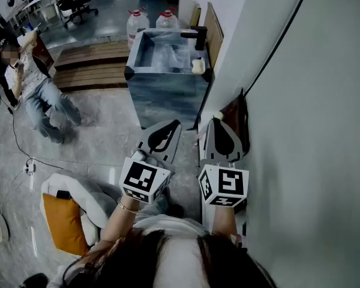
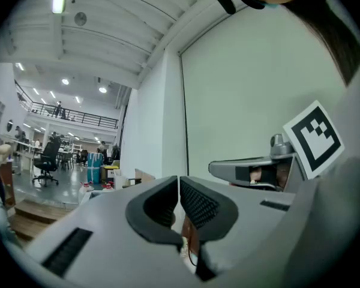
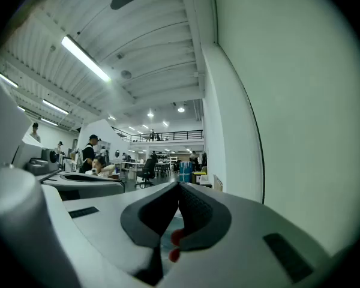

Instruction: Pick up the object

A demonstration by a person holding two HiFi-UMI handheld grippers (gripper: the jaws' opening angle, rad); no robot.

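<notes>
Both grippers are held up side by side at chest height, pointing forward, with nothing in them. My left gripper (image 1: 176,124) is shut, its dark pads meeting at the tips (image 2: 179,183). My right gripper (image 1: 215,120) is also shut and empty (image 3: 179,188), close to the white wall. Ahead and below stands a grey sink cabinet (image 1: 162,95). It has a black faucet (image 1: 198,36) and a small pale yellow object (image 1: 197,66) on its right rim, well beyond both grippers. Each gripper view shows the other gripper alongside.
A white wall (image 1: 300,101) runs close along the right. Two water jugs (image 1: 137,21) stand behind the cabinet, wooden steps (image 1: 90,65) to its left. A person (image 1: 30,83) sits at far left. A white seat with an orange cushion (image 1: 63,221) lies at lower left.
</notes>
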